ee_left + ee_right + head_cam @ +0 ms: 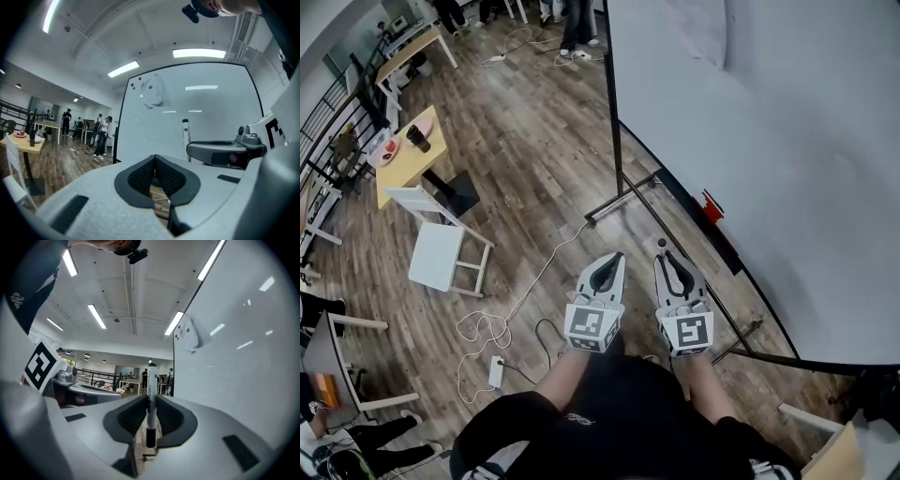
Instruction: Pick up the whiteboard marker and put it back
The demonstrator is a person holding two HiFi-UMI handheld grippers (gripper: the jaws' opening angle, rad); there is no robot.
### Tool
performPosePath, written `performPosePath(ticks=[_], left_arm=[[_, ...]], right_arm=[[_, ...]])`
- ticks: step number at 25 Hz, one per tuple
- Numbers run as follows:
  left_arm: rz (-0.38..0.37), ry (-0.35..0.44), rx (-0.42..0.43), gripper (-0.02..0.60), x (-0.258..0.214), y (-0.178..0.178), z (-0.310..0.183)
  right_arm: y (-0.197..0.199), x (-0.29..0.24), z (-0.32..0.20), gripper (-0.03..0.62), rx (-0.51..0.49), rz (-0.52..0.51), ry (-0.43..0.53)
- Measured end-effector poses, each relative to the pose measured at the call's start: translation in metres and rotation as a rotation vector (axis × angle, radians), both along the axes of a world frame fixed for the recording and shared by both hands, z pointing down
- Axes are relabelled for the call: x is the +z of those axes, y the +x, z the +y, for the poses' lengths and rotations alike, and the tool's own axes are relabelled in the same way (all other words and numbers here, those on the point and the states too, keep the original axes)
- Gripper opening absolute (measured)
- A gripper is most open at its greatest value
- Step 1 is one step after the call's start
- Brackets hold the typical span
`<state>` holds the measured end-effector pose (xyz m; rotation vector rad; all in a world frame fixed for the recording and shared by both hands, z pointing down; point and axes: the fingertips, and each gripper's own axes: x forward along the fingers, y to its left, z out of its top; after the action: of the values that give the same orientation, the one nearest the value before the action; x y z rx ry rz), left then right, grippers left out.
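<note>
Right gripper (670, 262) fingers held marker (150, 399) upright, near whiteboard (787, 141) — pick-up looked done. Left gripper (155, 161) fingers were closed, empty. Next — probably lay marker on whiteboard's ledge (684, 202).

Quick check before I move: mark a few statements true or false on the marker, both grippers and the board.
1. The right gripper is shut on the whiteboard marker. True.
2. The left gripper holds a second marker. False: its jaws are together with nothing between them.
3. The whiteboard marker lies flat on the board's tray. False: it is clamped between the right gripper's jaws.
4. The whiteboard stands on the person's right side. True.
</note>
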<state>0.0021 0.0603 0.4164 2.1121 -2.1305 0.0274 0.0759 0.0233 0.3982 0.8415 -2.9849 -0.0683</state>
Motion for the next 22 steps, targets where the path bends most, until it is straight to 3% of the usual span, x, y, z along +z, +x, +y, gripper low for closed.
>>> performPosePath(ticks=[11, 17, 22], left_arm=[[0.088, 0.017, -0.019, 0.006, 0.005, -0.105, -0.018], [0.128, 0.030, -0.014, 0.006, 0.003, -0.143, -0.028], [0.162, 0.003, 0.000, 0.006, 0.017, -0.152, -0.043]], right_arm=[[-0.107, 0.006, -0.020, 0.057, -0.039, 0.087, 0.016], [-0.144, 0.006, -0.030, 0.057, -0.032, 0.119, 0.007], [-0.159, 0.013, -0.047, 0.057, -0.037, 0.142, -0.003]])
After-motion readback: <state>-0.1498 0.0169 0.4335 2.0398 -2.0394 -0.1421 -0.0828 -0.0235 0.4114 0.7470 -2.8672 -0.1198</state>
